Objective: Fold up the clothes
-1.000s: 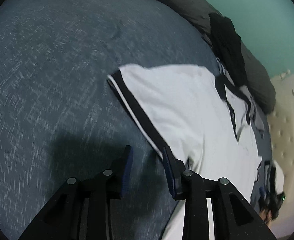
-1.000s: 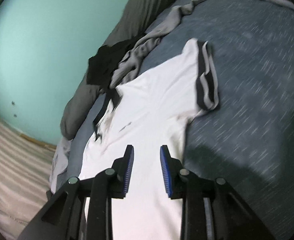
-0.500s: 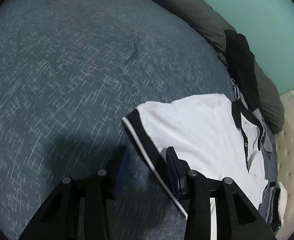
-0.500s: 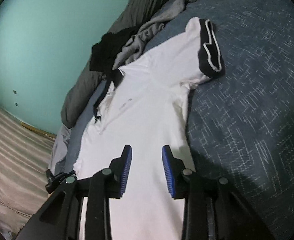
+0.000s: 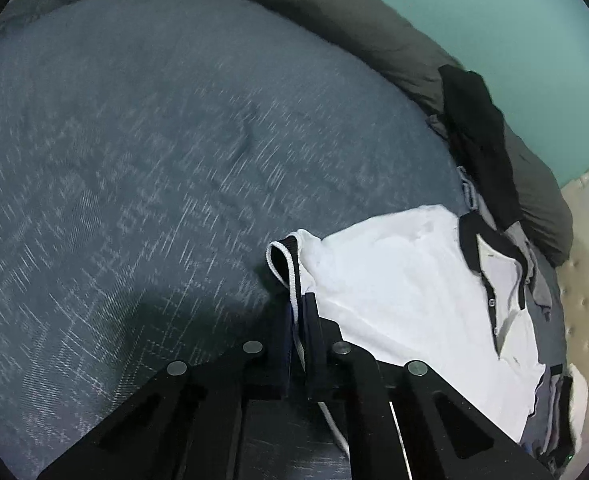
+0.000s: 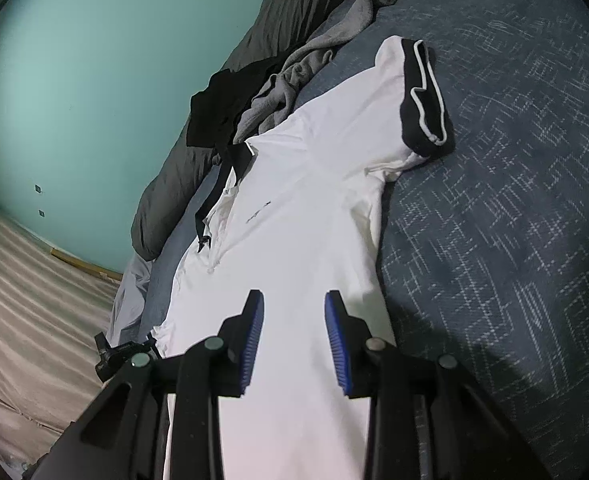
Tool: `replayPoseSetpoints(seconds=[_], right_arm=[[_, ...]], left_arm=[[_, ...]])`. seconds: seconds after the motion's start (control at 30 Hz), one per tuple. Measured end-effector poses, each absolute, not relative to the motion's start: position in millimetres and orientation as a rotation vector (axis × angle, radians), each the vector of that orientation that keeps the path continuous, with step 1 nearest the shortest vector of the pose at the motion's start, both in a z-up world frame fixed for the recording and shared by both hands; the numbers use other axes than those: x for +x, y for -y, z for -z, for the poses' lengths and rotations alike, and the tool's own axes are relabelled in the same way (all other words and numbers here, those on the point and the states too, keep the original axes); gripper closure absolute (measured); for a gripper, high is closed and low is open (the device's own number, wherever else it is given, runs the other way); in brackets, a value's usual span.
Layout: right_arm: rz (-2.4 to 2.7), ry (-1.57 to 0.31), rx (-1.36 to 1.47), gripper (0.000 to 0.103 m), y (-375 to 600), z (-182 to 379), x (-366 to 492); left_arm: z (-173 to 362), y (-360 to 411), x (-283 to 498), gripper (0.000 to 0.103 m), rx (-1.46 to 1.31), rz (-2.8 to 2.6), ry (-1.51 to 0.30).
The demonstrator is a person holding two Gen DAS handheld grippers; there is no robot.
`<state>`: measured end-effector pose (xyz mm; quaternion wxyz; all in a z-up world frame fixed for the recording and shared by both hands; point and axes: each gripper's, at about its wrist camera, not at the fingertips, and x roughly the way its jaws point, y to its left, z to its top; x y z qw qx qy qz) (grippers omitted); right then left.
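The blue-grey bed cover (image 5: 142, 168) fills most of both views, with a dark grey duvet (image 5: 334, 12) bunched along its far edge at about one o'clock and a teal wall (image 6: 94, 60) behind. On the cover lies the white polo shirt (image 6: 294, 208) – face up, collar toward the duvet, body running down to six o'clock in the right wrist view and spread nearly flat. A heap of other clothes, one black garment (image 6: 218, 112) and one grey garment (image 6: 294, 76), sits just beyond the collar at eleven o'clock, not yet dealt with. By my reading the folding has barely begun: no fold lies in the shirt's body, and only one sleeve has been taken up. The left gripper (image 5: 298, 320) points steeply down at the bed, and its jaws have just been closing – they now pinch the black-banded sleeve cuff (image 5: 284, 264), which stands up at twelve o'clock from the fingertips. The right gripper (image 6: 294, 336) hovers over the shirt's lower body at a shallower tilt, its blue pads (image 6: 254, 332) apart and gripping nothing. The other sleeve (image 6: 422, 96) lies loose at one o'clock.
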<state>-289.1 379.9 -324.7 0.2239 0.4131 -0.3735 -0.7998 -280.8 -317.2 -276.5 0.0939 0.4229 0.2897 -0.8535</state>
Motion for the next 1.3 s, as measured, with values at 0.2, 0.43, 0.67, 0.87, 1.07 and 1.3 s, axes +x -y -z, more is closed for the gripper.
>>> replayPoseSetpoints(seconds=[0.2, 0.43, 0.67, 0.87, 1.07, 1.3], right_arm=[[2.207, 1.042, 1.115, 0.071, -383.0, 320.2, -288.5], [2.204, 1.073, 1.093, 0.071, -390.2, 317.9, -288.1], [2.194, 1.086, 1.087, 0.071, -392.1, 316.9, -287.6], [2.192, 1.087, 1.076, 0.071, -392.8, 314.9, -287.1], [2.187, 1.095, 1.076, 0.071, -390.6, 314.7, -286.3], [2.19, 1.097, 1.073, 0.071, -389.6, 313.8, -285.9]], left_arm=[[240.1, 288.7, -294.2, 0.098, 1.253, 2.626, -0.734], [207.2, 209.8, -326.4, 0.098, 1.333, 2.775, -0.56], [239.9, 112.2, -351.1, 0.097, 1.679, 2.78, -0.361], [219.3, 107.1, -326.2, 0.076, 1.679, 2.826, -0.363], [223.9, 139.0, -318.4, 0.063, 1.644, 2.756, -0.379], [251.0, 171.1, -302.1, 0.07, 1.636, 2.676, -0.444]])
